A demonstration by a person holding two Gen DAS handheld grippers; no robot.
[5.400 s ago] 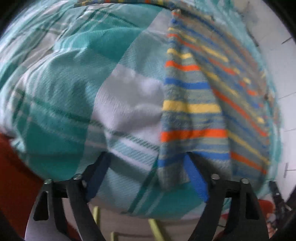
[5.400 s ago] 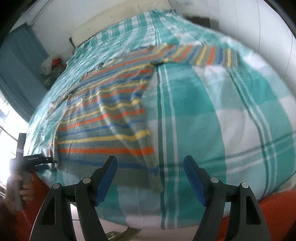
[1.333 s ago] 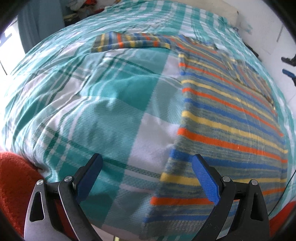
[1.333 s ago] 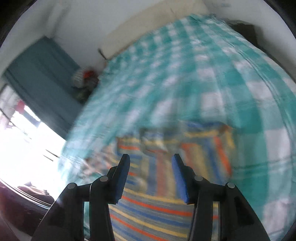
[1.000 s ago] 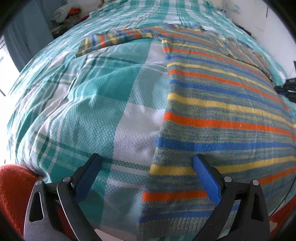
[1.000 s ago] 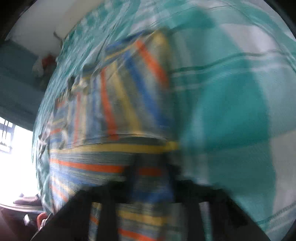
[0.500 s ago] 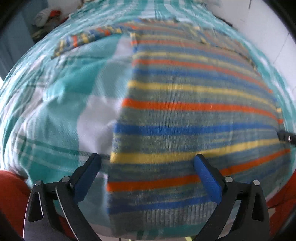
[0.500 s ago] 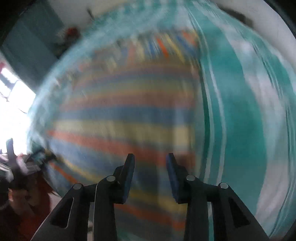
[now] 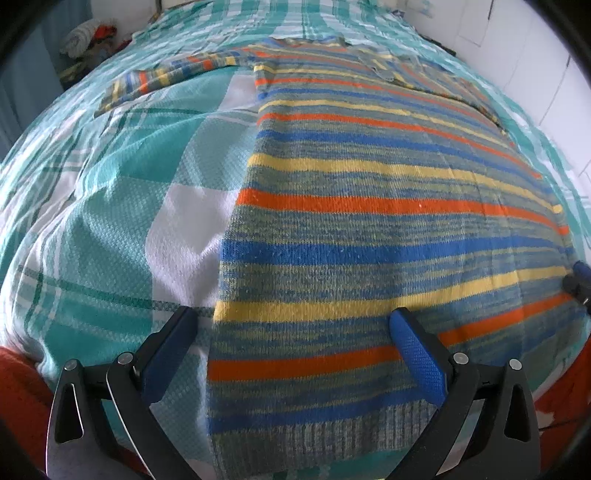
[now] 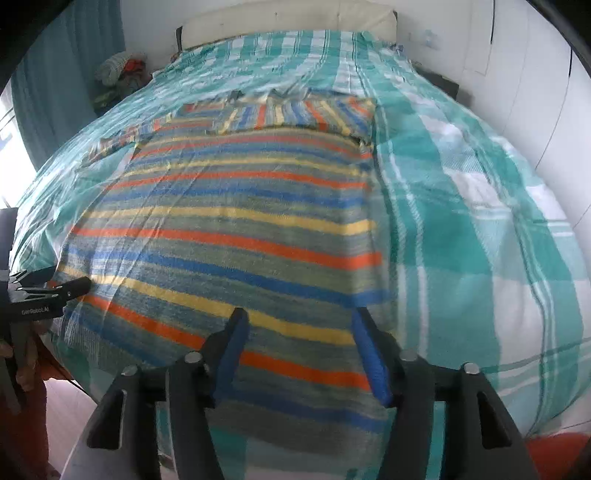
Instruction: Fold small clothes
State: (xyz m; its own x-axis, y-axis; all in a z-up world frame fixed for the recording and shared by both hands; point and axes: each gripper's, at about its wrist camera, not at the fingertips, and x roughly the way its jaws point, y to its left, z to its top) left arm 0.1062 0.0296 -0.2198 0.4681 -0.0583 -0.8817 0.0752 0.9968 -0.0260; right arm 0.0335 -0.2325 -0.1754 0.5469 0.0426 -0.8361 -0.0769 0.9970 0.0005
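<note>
A grey sweater with orange, yellow and blue stripes (image 9: 369,206) lies flat on the teal plaid bed cover (image 9: 110,192), hem towards me. One sleeve (image 9: 159,79) stretches out to the left. The other sleeve (image 10: 291,112) lies folded across the chest. My left gripper (image 9: 291,332) hangs open over the hem's left corner, the sweater's side edge between its fingers. My right gripper (image 10: 300,325) is above the hem's right corner with its jaws opening and nothing pinched. The left gripper (image 10: 48,295) and the hand holding it (image 10: 22,365) show at the left edge of the right wrist view.
A pile of clothes (image 10: 122,70) sits beside the bed at the far left, by a teal curtain (image 10: 55,92). A pale headboard (image 10: 288,18) and white walls close the far and right sides. Red-orange fabric (image 9: 18,391) shows below the bed's near edge.
The right gripper swung from the far sleeve back to the near hem and its jaws opened; the sleeve stays folded across the chest. The left gripper shifted right over the hem.
</note>
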